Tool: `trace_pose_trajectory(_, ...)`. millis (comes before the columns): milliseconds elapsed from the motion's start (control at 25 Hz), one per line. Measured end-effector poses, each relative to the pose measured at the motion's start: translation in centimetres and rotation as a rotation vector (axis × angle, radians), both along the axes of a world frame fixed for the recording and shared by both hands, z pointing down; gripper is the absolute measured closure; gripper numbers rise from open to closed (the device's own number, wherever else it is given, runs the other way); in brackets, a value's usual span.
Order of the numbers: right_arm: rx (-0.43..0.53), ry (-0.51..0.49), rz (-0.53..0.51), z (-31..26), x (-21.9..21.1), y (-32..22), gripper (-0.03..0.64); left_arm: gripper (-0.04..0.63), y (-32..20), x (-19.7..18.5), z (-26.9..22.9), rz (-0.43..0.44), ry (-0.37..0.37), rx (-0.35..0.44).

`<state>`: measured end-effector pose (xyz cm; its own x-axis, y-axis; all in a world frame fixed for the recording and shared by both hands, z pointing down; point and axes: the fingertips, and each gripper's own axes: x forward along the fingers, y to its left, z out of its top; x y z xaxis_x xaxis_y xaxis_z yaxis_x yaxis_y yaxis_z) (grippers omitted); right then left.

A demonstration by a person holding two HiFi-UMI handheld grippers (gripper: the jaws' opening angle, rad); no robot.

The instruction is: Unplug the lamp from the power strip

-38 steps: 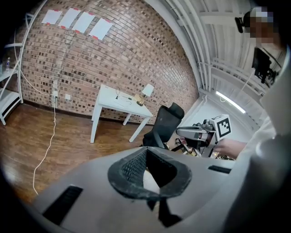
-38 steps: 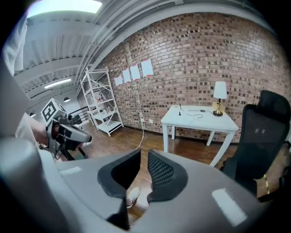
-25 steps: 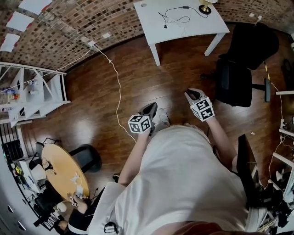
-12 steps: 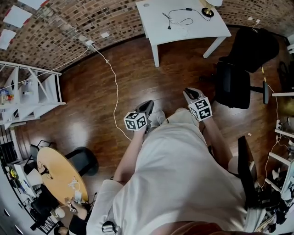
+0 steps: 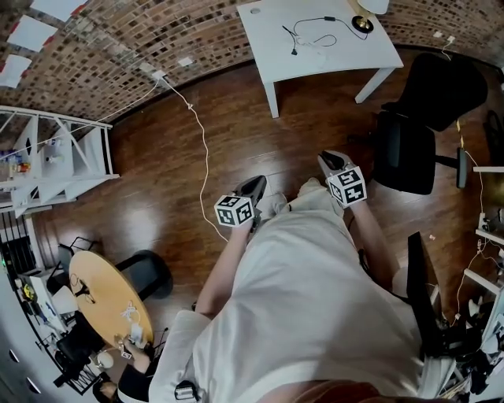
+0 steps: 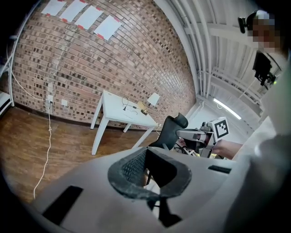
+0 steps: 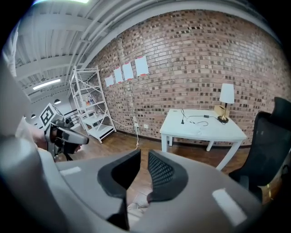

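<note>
Brick-walled room, wood floor (image 5: 157,197): the lamp (image 5: 364,22) sits on the far right corner of the white bench (image 5: 315,55). It's well apart from the left hand-held gripper (image 5: 258,184) and right hand-held gripper (image 5: 327,160), both near the person (image 5: 307,299), jaws slightly spread, nothing between.

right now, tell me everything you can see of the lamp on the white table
The lamp is a small table lamp with a white, slightly flared shade, a thin straight stem and a round brass-looking base. It stands upright on the back right corner of the white table, close to the brick wall. A dark cord trails across the tabletop from beside its base. Nothing else touches it.
</note>
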<state>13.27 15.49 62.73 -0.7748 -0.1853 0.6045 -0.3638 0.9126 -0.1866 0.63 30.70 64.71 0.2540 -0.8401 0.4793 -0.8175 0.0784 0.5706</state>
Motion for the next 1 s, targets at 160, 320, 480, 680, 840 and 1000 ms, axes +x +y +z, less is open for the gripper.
trace_pose_trajectory(160, -0.034, -0.038, -0.001, -1.0, -0.7, -3.0, 0.574, 0.592, -2.6, 0.3, 0.0, -0.004, -0.023, -0.032)
trace_pose_trajectory(320, -0.024, -0.050, -0.018, -2.2, -0.3, -6.4, 0.574, 0.592, -6.1, 2.4, -0.3, 0.018, -0.004, -0.051)
trace_pose_trajectory(480, -0.022, -0.046, -0.008, -2.6, 1.5, -10.4, 0.574, 0.592, -10.2, 5.0, -1.1, 0.055, -0.002, -0.053)
trace_pose_trajectory(680, -0.033, -0.042, -0.002, -1.7, 3.9, -13.9, 0.574, 0.592, -13.6, 8.2, -0.3, 0.095, 0.008, -0.062)
trace_pose_trajectory(840, -0.046, -0.038, -0.008, -0.7, 5.2, -15.6, 0.574, 0.592, -15.4, 10.3, 0.6, 0.099, 0.013, -0.068)
trace_pose_trajectory(1000, -0.057, -0.041, -0.024, 0.0, 5.4, -16.3, 0.574, 0.592, -16.0, 11.2, 1.2, 0.085, 0.036, -0.077)
